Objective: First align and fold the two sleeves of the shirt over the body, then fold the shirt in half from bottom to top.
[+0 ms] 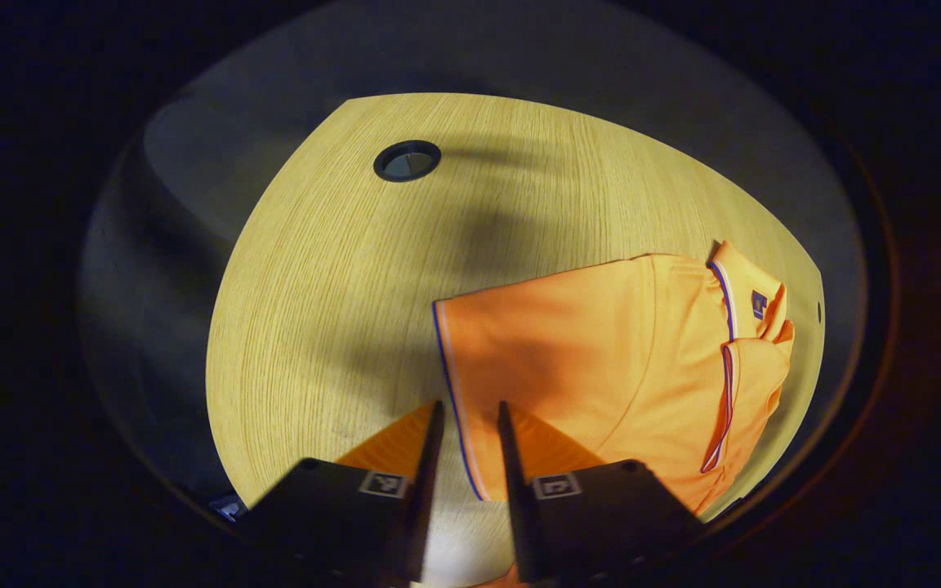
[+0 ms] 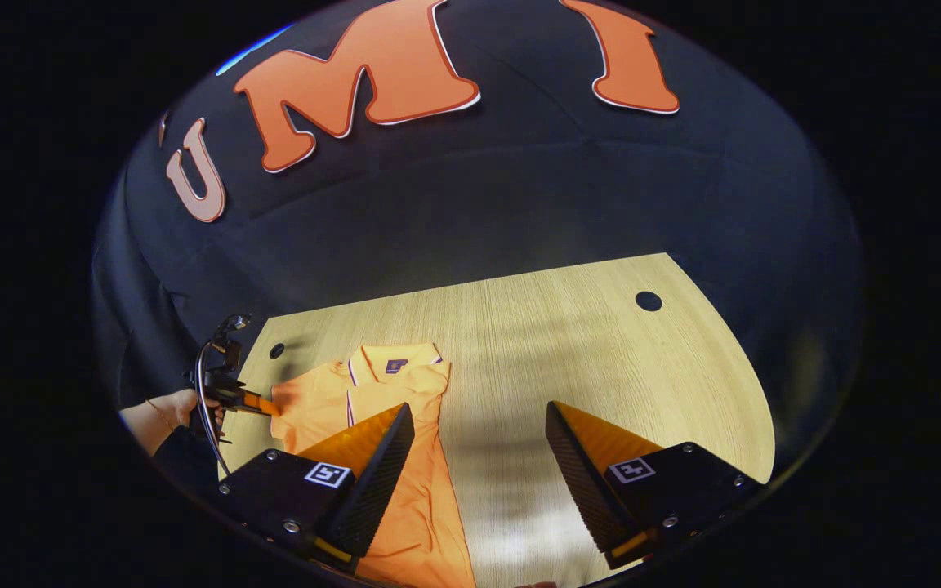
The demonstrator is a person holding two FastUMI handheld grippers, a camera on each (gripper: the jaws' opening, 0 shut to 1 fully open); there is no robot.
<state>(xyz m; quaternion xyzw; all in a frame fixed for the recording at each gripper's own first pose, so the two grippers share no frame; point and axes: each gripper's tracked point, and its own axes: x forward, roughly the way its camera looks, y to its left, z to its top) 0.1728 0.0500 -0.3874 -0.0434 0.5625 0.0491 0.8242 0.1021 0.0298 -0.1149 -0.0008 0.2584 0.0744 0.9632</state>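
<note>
One orange polo shirt with blue-and-white trim (image 1: 601,351) lies flat on your pale wooden table (image 1: 332,269), collar away from you. Your left gripper (image 1: 470,412) hovers narrowly parted over its sleeve hem; your right gripper (image 2: 479,416) spreads wide, empty, beside the shirt.

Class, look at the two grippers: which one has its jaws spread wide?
The right gripper: its jaws stand far apart, with bare wooden table between them. The left gripper holds its jaws nearly parallel with a narrow gap over the orange polo shirt's sleeve hem.
</note>
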